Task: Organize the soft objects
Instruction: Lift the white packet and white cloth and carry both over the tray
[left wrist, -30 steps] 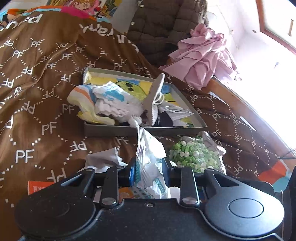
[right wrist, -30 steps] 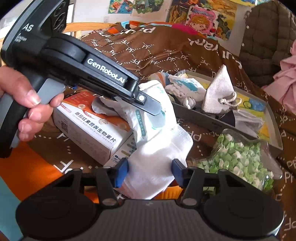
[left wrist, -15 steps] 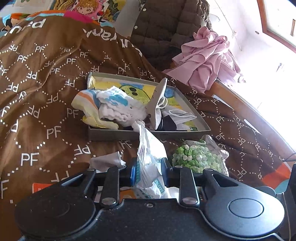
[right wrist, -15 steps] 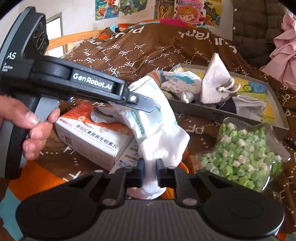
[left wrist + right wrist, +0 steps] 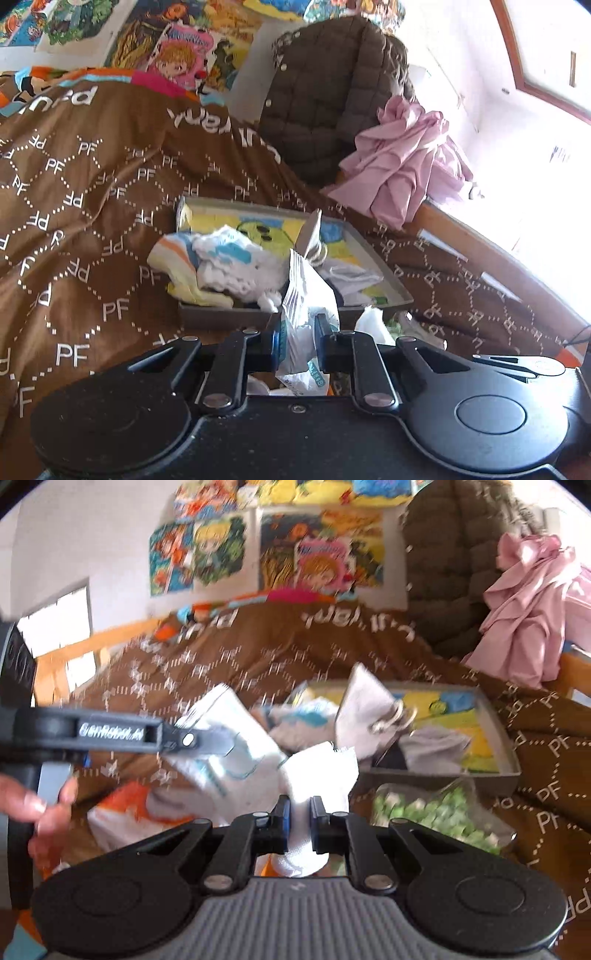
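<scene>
White cloth (image 5: 317,775) pinched tight in the right gripper (image 5: 298,818), packet (image 5: 306,314) pinched in the left gripper (image 5: 297,345).

Both hang just above the bed's brown blanket (image 5: 92,221), near the front edge of the gray tray (image 5: 509,753), probably so the cloth can go in with the other soft things.

Across the brown blanket (image 5: 92,206) on my bed the white letters "PF" repeat inside dotted diamond outlines, and near its far fold stands larger white lettering, upside down from where I hold the cameras, which I cannot make out for certain. In the right wrist view the side of my left gripper (image 5: 229,740) carries a white brand mark reading "GenRobot.AI", somewhat blurred. The print on the white packet (image 5: 308,306) is too small to read.
</scene>
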`<state>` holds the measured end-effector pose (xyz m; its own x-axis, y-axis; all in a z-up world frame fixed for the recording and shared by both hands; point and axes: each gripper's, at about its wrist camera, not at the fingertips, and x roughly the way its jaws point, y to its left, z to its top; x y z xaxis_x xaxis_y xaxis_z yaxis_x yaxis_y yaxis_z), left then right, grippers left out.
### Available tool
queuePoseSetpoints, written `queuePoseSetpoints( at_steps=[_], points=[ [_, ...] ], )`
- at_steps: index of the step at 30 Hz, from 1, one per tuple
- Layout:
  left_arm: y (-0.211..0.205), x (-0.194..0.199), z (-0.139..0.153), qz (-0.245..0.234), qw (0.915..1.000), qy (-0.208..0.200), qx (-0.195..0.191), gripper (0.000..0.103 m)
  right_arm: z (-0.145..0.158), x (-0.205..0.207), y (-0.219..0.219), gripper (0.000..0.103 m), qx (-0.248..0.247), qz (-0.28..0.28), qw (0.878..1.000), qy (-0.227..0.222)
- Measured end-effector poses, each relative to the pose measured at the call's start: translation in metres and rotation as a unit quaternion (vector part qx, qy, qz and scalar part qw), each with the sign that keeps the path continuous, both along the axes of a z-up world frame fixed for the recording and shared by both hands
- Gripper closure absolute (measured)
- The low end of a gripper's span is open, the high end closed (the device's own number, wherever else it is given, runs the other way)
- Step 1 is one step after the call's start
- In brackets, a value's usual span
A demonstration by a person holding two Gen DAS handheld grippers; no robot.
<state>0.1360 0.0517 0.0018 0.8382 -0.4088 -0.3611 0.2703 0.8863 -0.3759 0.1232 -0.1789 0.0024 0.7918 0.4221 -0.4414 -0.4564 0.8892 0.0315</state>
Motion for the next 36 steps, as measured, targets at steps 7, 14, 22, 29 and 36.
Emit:
queuePoseSetpoints(
  at_steps=[7,14,22,29,36],
  points=[
    [0.006,-0.007,0.014,0.022,0.9992,-0.030,-0.019,0.084,0.018,0.013,-0.019,0.091,0.030,-0.021,0.999,-0.033],
    [-0.002,0.009,0.036,0.029,0.9983,-0.051,0.002,0.084,0.027,0.053,-0.030,0.091,0.047,-0.060,0.995,-0.062],
    [-0.056,0.080,0.061,0.007,0.9965,-0.083,-0.007,0.084,0.033,0.102,-0.059,0.091,0.072,-0.119,0.988,-0.063],
    [-0.111,0.143,0.051,-0.016,0.9975,-0.065,0.025,0.084,0.012,0.140,-0.090,0.091,0.079,-0.168,0.983,-0.014],
    [-0.134,0.190,0.025,-0.012,0.9997,-0.012,0.017,0.084,-0.007,0.160,-0.120,0.090,0.134,-0.208,0.968,0.029]
  ],
)
